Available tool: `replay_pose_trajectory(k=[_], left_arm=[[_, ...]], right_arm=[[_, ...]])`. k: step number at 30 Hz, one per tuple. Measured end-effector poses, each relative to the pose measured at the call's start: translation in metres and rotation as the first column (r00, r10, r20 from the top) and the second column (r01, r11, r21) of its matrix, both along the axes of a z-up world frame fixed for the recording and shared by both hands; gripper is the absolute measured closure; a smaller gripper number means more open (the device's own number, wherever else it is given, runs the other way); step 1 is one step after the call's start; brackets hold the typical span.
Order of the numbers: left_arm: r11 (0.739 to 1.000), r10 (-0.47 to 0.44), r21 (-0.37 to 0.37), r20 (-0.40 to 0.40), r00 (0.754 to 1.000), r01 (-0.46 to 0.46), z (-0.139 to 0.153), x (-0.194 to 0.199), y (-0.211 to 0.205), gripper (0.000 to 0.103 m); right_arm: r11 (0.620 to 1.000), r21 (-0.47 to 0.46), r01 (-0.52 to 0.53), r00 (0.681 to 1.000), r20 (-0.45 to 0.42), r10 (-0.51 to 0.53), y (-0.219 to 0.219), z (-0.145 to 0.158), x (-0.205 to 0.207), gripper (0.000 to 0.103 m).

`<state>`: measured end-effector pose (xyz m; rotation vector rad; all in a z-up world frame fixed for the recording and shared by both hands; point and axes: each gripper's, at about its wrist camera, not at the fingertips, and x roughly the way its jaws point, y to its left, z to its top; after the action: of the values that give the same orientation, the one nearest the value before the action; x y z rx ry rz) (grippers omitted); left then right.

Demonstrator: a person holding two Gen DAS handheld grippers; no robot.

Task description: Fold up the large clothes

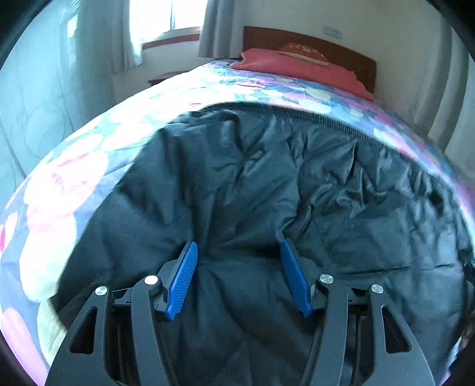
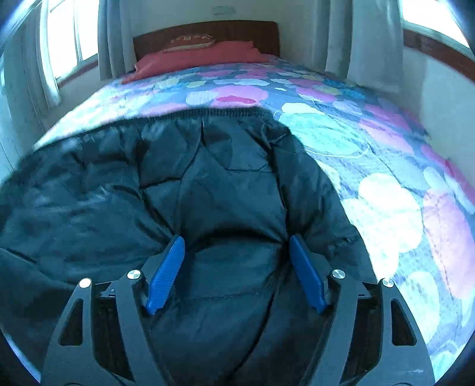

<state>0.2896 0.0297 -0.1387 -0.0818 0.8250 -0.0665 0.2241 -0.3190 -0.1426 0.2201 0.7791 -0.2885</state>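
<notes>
A large dark puffy jacket (image 1: 237,178) lies spread on the bed, its ribbed hem (image 1: 335,123) toward the headboard. In the left wrist view my left gripper (image 1: 237,243) stands half wide, and a thick bunch of jacket fills the space between its blue pads (image 1: 182,276). Creases run out from both tips. The right wrist view shows the same jacket (image 2: 207,178) and hem (image 2: 207,114). There my right gripper (image 2: 234,237) holds a bulging fold between its blue pads (image 2: 164,273), near the jacket's right edge.
A flowered bedcover (image 2: 371,178) lies under the jacket and shows bare to the right of it. A red pillow (image 2: 193,59) rests against the wooden headboard (image 2: 207,29). Curtained windows (image 1: 166,17) stand on both sides of the bed, and a wall runs along its right side.
</notes>
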Motion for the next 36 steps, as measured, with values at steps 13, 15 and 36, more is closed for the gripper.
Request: replay_pose_trajectory(k=[13, 15, 36], left_arm=[[0.936, 0.238, -0.257, -0.039, 0.97, -0.24, 0.004, -0.084, 0.093, 0.02], [0.919, 0.192, -0.327, -0.124, 0.974, -0.223, -0.013, -0.074, 0.092, 0.02], [0.905, 0.218, -0.359, -0.066, 0.974, -0.227, 0.003, -0.082, 0.091, 0.084]], right_arm=[[0.945, 0.267, 0.19, 0.981, -0.017, -0.193, -0.049, -0.012, -0.084, 0.014], [0.913, 0.356, 0.198, 0.979, -0.024, -0.203, -0.05, -0.022, -0.083, 0.014], [0.921, 0.356, 0.161, 0.983, 0.029, -0.183, -0.04, -0.012, -0.084, 0.073]])
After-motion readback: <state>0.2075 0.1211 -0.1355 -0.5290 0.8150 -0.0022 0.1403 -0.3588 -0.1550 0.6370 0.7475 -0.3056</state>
